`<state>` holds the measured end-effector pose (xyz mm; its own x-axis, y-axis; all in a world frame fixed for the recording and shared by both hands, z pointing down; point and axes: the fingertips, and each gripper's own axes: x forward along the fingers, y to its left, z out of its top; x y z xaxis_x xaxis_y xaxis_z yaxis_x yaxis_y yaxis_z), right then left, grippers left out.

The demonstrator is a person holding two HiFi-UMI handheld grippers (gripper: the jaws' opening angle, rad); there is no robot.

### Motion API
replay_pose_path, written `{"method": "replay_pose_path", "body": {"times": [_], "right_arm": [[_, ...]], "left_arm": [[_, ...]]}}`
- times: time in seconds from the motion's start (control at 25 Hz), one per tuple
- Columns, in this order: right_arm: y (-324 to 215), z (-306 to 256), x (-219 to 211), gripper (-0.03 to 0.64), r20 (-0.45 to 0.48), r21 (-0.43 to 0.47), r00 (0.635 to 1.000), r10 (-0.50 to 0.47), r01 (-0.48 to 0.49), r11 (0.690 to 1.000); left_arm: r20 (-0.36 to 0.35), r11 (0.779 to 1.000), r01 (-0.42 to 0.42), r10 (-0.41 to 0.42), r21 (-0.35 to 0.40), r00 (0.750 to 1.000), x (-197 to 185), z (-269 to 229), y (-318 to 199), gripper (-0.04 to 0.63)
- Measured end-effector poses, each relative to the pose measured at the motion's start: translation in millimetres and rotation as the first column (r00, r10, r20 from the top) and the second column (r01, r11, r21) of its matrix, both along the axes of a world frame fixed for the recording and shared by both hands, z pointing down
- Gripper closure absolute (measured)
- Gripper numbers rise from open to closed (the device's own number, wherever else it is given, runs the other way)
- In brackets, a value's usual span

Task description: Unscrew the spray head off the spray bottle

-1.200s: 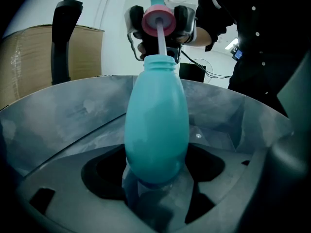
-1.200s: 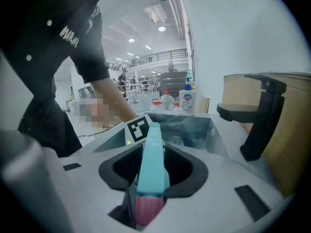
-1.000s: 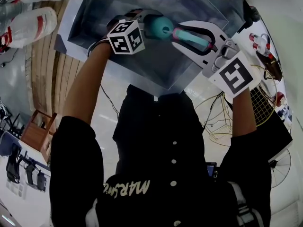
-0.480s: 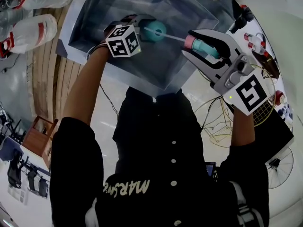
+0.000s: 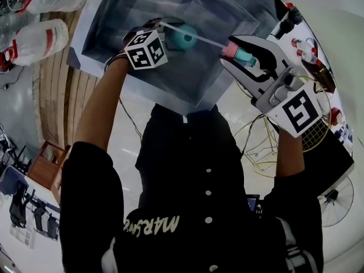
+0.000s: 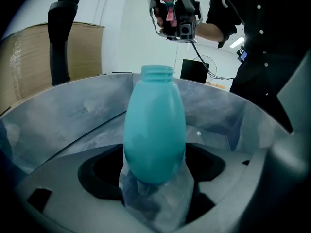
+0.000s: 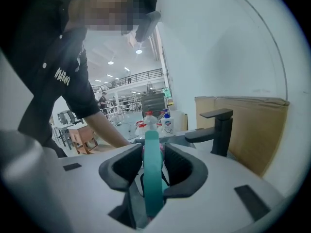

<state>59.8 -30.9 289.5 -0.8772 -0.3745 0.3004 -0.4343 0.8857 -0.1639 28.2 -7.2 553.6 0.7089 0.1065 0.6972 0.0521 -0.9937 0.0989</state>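
A teal spray bottle [image 6: 154,125] stands upright over the grey sink [image 5: 114,16], its threaded neck [image 6: 157,71] bare. My left gripper [image 6: 154,176] is shut on the bottle's lower body. The spray head [image 5: 232,51], with a pink collar and teal body, is off the bottle, and my right gripper [image 5: 245,56] is shut on it, up and to the right of the neck. Its thin white dip tube [image 5: 193,36] slants back across the bottle [image 5: 186,37]; whether its tip is still inside I cannot tell. The right gripper view shows the teal head [image 7: 151,178] pinched between the black pads.
A black faucet [image 7: 218,125] stands at the sink's edge. White bottles with red caps [image 5: 34,36] lie at the left. At the right, small bottles [image 5: 307,47] and a wire rack [image 5: 318,124] stand by my right gripper. More spray bottles [image 7: 163,123] stand beyond the sink.
My right gripper has risen and drawn away to the right with the spray head, pulling the dip tube up out of the bottle. The left gripper and bottle have stayed put.
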Motion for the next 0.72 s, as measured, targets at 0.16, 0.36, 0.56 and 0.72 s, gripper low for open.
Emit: {"method": "replay_pose_path", "body": {"times": [0.16, 0.36, 0.56, 0.72], "right_arm": [[3, 0, 1, 0.460, 0.007, 0.008, 1.000, 0.018, -0.018, 1.000], [10, -17, 9, 0.460, 0.042, 0.020, 0.998, 0.048, -0.049, 0.999], [17, -38, 20, 0.460, 0.055, 0.060, 0.996, 0.072, -0.075, 0.995], [24, -58, 26, 0.460, 0.076, 0.092, 0.991, 0.106, -0.113, 0.989]], "left_arm": [[0.017, 1.000, 0.001, -0.001, 0.026, 1.000, -4, -8, -3, 0.201], [0.041, 0.997, 0.009, -0.013, 0.081, 0.999, -14, -37, -2, 0.201], [0.054, 0.986, 0.072, -0.081, 0.152, 0.995, -30, -77, -3, 0.202], [0.002, 0.949, 0.191, -0.197, 0.252, 0.980, -42, -126, -2, 0.339]]}}
